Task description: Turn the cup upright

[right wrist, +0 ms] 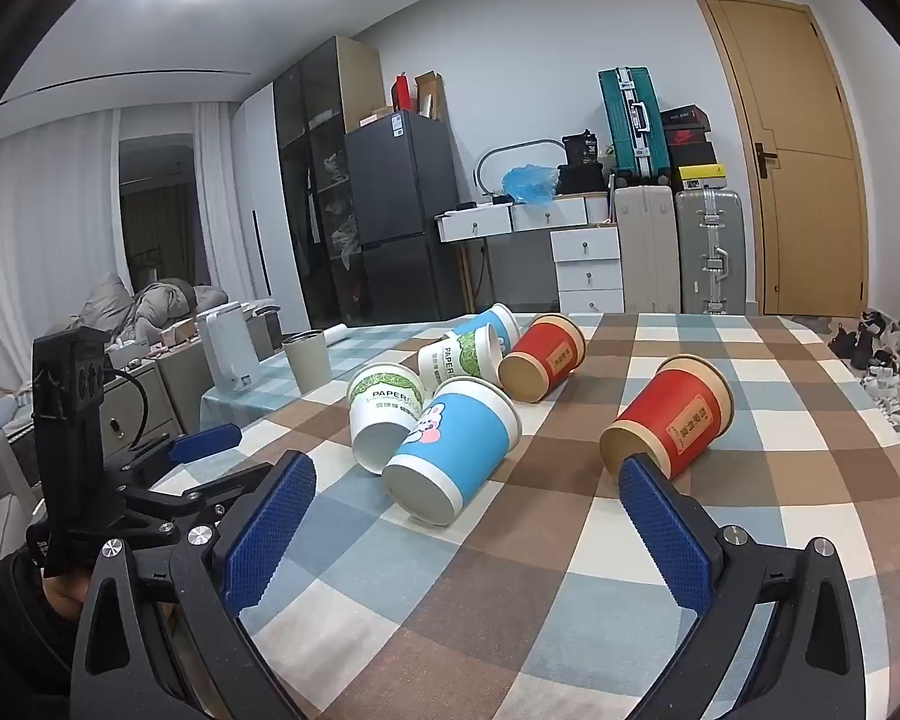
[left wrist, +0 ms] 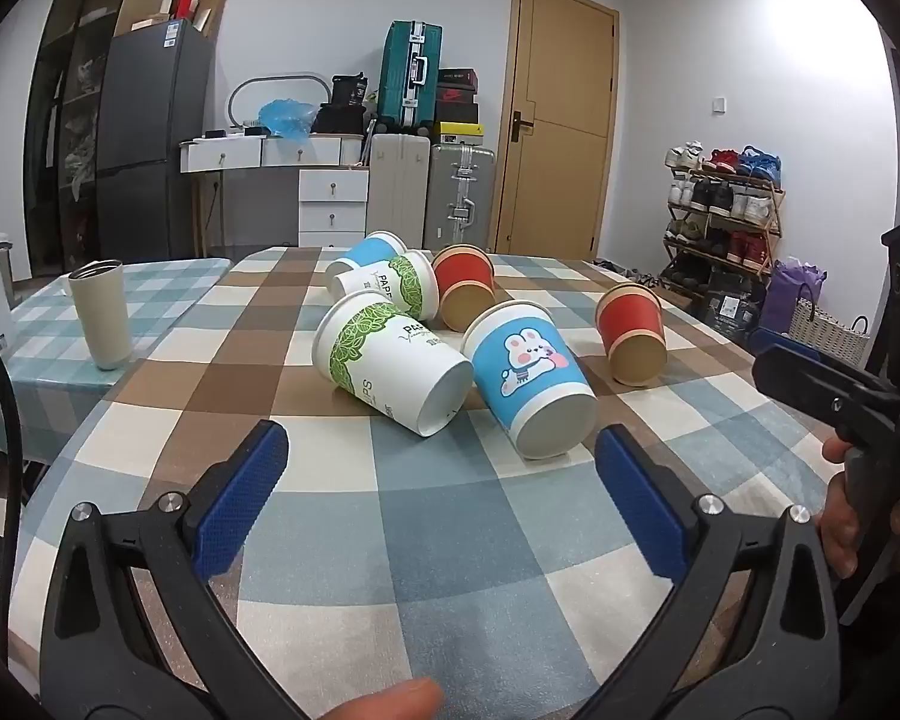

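On the far left, apart from the clutter, a beige metal tumbler stands upright on the checked worktop; it needs nothing from me. The 6 paper cups are the job, and all 6 lie on their sides, which I take to be the set-up for righting them.

Left to right in the left wrist view: the near white paper cup with green leaf band lies with its base toward me, touching the near blue paper cup with a rabbit print, also base-first. Behind them lie a second white leaf-band cup, a far blue paper cup and a red paper cup with tan base, bunched together. Another red-and-tan paper cup lies alone to the right, so it looks the easiest to take.

My left tongs are spread wide, holding and touching nothing, short of the 2 near cups. My right tongs are equally wide and empty; their right finger sits just in front of the lone red cup's base, though I cannot tell if it touches.
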Tool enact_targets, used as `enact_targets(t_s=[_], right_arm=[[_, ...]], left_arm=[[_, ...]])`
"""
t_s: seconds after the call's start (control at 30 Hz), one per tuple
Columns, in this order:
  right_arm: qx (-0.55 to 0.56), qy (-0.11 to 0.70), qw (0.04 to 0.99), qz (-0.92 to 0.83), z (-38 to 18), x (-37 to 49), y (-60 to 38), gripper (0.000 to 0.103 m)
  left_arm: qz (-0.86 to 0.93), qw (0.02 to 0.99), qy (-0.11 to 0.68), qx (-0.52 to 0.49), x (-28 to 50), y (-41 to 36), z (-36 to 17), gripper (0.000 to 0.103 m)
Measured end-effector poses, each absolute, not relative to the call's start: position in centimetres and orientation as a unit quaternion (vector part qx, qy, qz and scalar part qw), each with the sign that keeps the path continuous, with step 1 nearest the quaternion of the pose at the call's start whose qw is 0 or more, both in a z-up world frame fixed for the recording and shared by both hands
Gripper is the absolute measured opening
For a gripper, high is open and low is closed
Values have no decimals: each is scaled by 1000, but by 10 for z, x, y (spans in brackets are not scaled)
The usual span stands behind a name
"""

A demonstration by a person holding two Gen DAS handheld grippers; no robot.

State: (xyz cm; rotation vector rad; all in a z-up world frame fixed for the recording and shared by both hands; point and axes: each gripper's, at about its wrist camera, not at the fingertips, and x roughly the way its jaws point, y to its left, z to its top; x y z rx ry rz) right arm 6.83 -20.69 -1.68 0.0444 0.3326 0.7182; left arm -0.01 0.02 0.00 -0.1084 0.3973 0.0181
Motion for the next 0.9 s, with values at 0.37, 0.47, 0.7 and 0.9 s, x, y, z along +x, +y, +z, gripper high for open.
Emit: enact_targets(t_s=[0.37, 0.47, 0.7, 0.9], right_arm=[[21, 163, 923, 349, -17, 68, -206, 103], [22, 164, 922, 349, -17, 68, -207, 103], [23, 164, 922, 350, -17, 67, -208, 103], [23, 165, 922, 350, -17, 68, -208, 103]], left_arm=[[10, 979, 196, -51, 0, 0, 0, 102], [10, 979, 196, -52, 0, 0, 0, 102], [10, 979, 196, -51, 0, 0, 0, 102], [11, 979, 195, -51, 0, 0, 0, 102]])
